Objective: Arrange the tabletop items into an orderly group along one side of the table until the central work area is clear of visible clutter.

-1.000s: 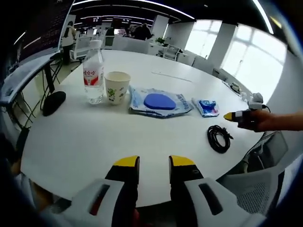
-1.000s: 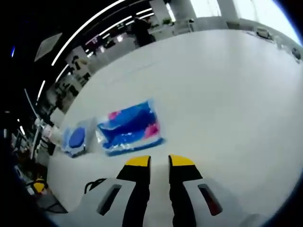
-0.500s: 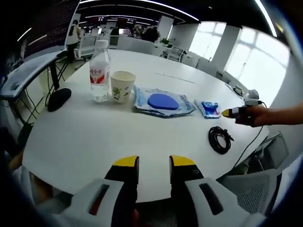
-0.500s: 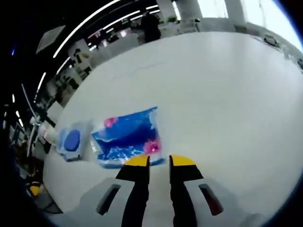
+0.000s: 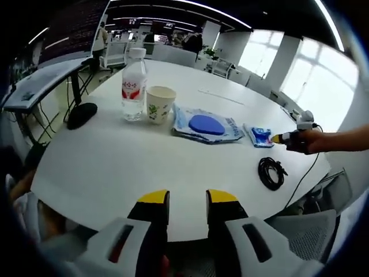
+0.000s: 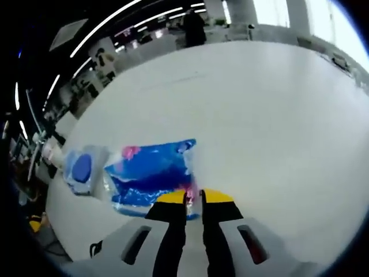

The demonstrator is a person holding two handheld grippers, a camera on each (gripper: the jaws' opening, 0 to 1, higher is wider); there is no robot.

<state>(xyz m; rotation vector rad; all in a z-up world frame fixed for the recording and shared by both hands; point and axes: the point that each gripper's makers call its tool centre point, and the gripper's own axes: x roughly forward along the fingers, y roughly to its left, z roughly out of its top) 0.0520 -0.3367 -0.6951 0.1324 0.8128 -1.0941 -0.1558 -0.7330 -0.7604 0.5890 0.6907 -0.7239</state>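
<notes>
On the round white table (image 5: 115,167) stand a water bottle (image 5: 133,83) and a paper cup (image 5: 160,104). Beside them lie a clear pouch with a blue disc (image 5: 206,124), a small blue packet (image 5: 263,136) and a coiled black cable (image 5: 271,173). My left gripper (image 5: 187,199) is open over the near table edge, holding nothing. In the right gripper view, my right gripper (image 6: 193,196) is shut on the near edge of the blue packet (image 6: 150,173), whose corner curls upward. The pouch (image 6: 81,170) lies just beyond it. A hand (image 5: 323,141) holds the right gripper (image 5: 283,139) at the packet.
A white mesh chair (image 5: 305,225) stands by the near right table edge. A desk (image 5: 40,83) and a black base (image 5: 81,114) are off to the left. The far half of the table (image 6: 259,104) is bare white surface.
My right gripper moved forward onto the blue packet and its jaws closed on the packet's edge. The left gripper view drifted back slightly; the bottle, cup, pouch and cable stayed put.
</notes>
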